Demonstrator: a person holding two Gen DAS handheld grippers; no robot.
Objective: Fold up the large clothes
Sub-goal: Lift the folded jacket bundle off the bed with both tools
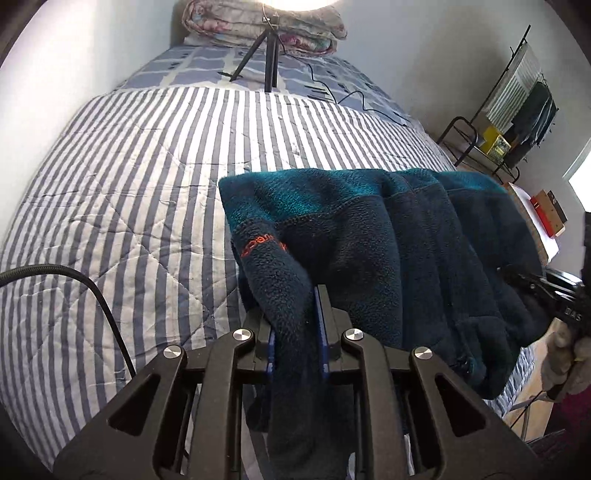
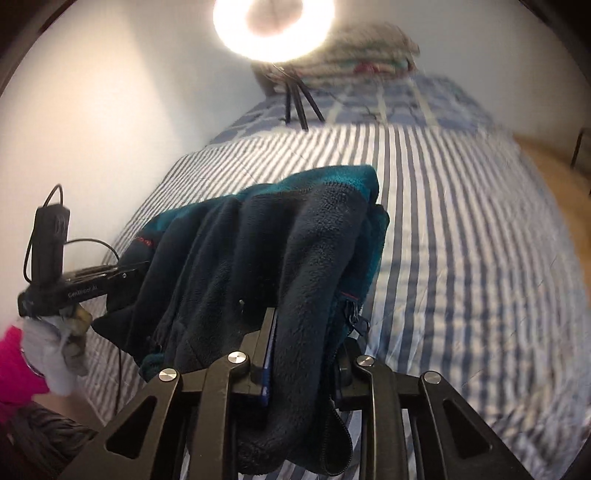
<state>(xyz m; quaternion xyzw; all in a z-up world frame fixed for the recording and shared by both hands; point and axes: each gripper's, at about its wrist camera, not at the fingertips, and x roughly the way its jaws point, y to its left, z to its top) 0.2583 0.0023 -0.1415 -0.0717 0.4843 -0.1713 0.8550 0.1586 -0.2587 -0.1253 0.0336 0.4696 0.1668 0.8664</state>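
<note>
A dark teal and navy fleece jacket (image 1: pixel 388 236) hangs stretched between my two grippers above the striped bed. My left gripper (image 1: pixel 295 299) is shut on a fold of the fleece near its orange lettering. My right gripper (image 2: pixel 306 325) is shut on the other side of the jacket (image 2: pixel 280 236), by its zipper. The right gripper also shows at the right edge of the left wrist view (image 1: pixel 565 295). The left gripper shows at the left of the right wrist view (image 2: pixel 92 280), held by a gloved hand.
The bed has a blue-and-white striped quilt (image 1: pixel 129 177). A tripod (image 1: pixel 266 55) with a ring light (image 2: pixel 273 26) and a cable stands near folded blankets (image 1: pixel 295 26) at the head. A metal rack (image 1: pixel 517 110) stands on the right.
</note>
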